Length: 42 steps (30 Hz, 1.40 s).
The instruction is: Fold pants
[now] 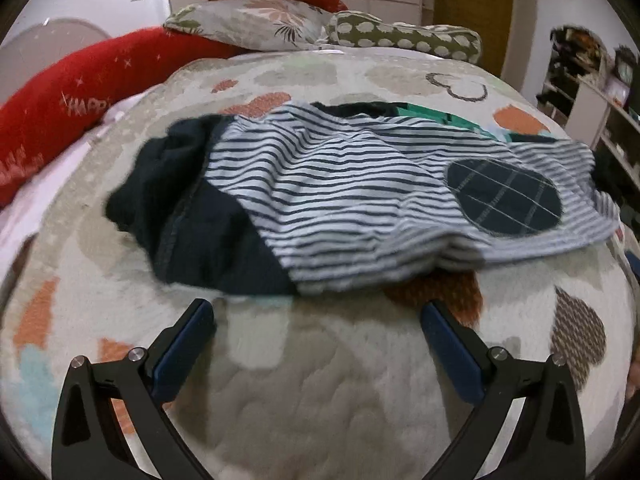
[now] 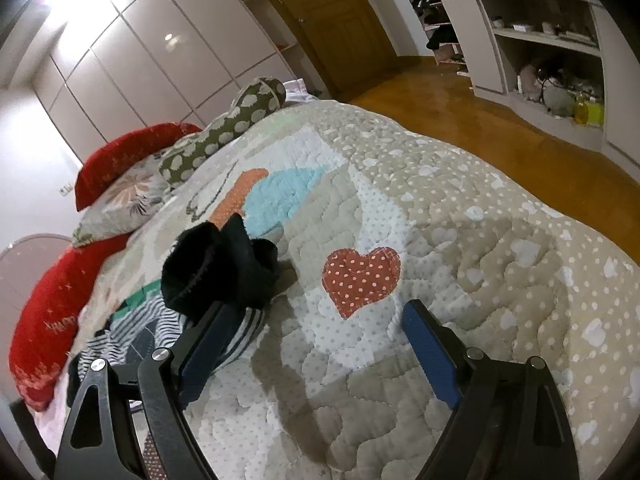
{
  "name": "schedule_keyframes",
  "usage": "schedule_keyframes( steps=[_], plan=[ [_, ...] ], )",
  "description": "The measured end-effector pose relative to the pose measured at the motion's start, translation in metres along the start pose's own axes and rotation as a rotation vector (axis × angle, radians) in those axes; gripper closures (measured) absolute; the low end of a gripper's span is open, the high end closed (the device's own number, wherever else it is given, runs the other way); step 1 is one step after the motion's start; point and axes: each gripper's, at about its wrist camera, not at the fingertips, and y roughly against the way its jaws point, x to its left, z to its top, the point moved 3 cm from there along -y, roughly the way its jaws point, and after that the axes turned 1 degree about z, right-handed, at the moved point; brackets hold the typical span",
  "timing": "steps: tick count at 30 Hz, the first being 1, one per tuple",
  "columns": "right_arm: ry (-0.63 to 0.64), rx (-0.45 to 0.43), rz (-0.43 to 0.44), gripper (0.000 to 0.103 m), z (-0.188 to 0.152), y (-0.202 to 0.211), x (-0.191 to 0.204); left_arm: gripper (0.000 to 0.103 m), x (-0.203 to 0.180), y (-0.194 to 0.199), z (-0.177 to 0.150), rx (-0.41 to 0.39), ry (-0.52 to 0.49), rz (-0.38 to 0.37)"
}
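Observation:
The pants (image 1: 352, 200) are striped navy and white with dark navy cuffs and a round navy knee patch. They lie folded across the quilted bed (image 1: 304, 380), just beyond my left gripper (image 1: 318, 320), which is open and empty over the quilt. In the right wrist view the pants (image 2: 224, 276) lie at the left, a dark cuff sticking up. My right gripper (image 2: 316, 324) is open; its left finger (image 2: 208, 344) is beside the striped cloth, touching or just above it.
Red pillows (image 1: 60, 96), a floral pillow (image 1: 256, 24) and a spotted bolster (image 1: 404, 38) lie at the bed's head. A wooden floor (image 2: 480, 120) and white shelves (image 2: 540, 40) are to the right of the bed. A red heart patch (image 2: 360, 280) marks the quilt.

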Motion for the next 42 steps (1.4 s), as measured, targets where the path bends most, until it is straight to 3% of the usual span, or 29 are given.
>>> schedule_keyframes(
  steps=[5, 9, 11, 13, 15, 16, 18, 19, 20, 21, 22, 23, 24, 25, 27, 36, 42],
  plan=[
    [-0.031, -0.006, 0.046, 0.013, 0.001, 0.003, -0.005, 0.0, 0.01, 0.032, 0.002, -0.006, -0.013, -0.081],
    [0.045, 0.07, -0.017, 0.014, 0.004, 0.006, 0.005, 0.0, 0.026, 0.043, 0.016, -0.003, 0.02, -0.132],
    [0.117, 0.072, -0.04, 0.017, 0.001, 0.02, 0.014, 0.0, 0.034, 0.035, 0.02, 0.037, 0.071, -0.206],
    [0.182, 0.097, 0.007, 0.029, -0.005, 0.033, 0.031, 0.0, 0.041, 0.017, 0.02, 0.108, 0.159, -0.312],
    [0.211, 0.151, 0.073, 0.034, -0.012, 0.036, 0.047, 0.012, 0.045, -0.001, 0.018, 0.186, 0.253, -0.392],
    [0.214, 0.193, 0.126, 0.037, -0.016, 0.033, 0.058, 0.013, 0.048, -0.008, 0.019, 0.218, 0.303, -0.43],
    [0.208, 0.258, 0.188, 0.039, -0.021, 0.022, 0.074, 0.015, 0.055, -0.015, 0.028, 0.211, 0.363, -0.472],
    [0.199, 0.299, 0.204, 0.039, -0.024, 0.011, 0.082, 0.021, 0.059, -0.02, 0.034, 0.224, 0.386, -0.479],
    [0.188, 0.337, 0.204, 0.039, -0.029, -0.001, 0.087, 0.046, 0.063, -0.024, 0.037, 0.242, 0.403, -0.457],
    [0.182, 0.358, 0.193, 0.04, -0.033, -0.009, 0.09, 0.078, 0.067, -0.028, 0.039, 0.262, 0.415, -0.418],
    [0.174, 0.37, 0.17, 0.052, -0.035, -0.019, 0.092, 0.089, 0.071, -0.032, 0.04, 0.286, 0.415, -0.389],
    [0.17, 0.363, 0.144, 0.064, -0.034, -0.025, 0.092, 0.09, 0.074, -0.032, 0.04, 0.304, 0.427, -0.423],
    [0.161, 0.359, 0.131, 0.085, -0.032, -0.028, 0.091, 0.092, 0.079, -0.031, 0.04, 0.308, 0.453, -0.448],
    [0.14, 0.364, 0.14, 0.093, -0.03, -0.028, 0.09, 0.094, 0.083, -0.026, 0.039, 0.31, 0.468, -0.46],
    [0.074, 0.359, 0.182, 0.096, -0.022, -0.024, 0.087, 0.096, 0.086, -0.017, 0.037, 0.306, 0.477, -0.453],
    [0.118, 0.309, 0.243, 0.099, 0.001, 0.017, 0.104, 0.097, 0.103, 0.031, 0.043, 0.191, 0.492, -0.475],
    [0.174, 0.339, 0.282, 0.099, -0.017, 0.037, 0.107, 0.097, 0.108, 0.029, 0.011, 0.23, 0.452, -0.432]
  ],
)
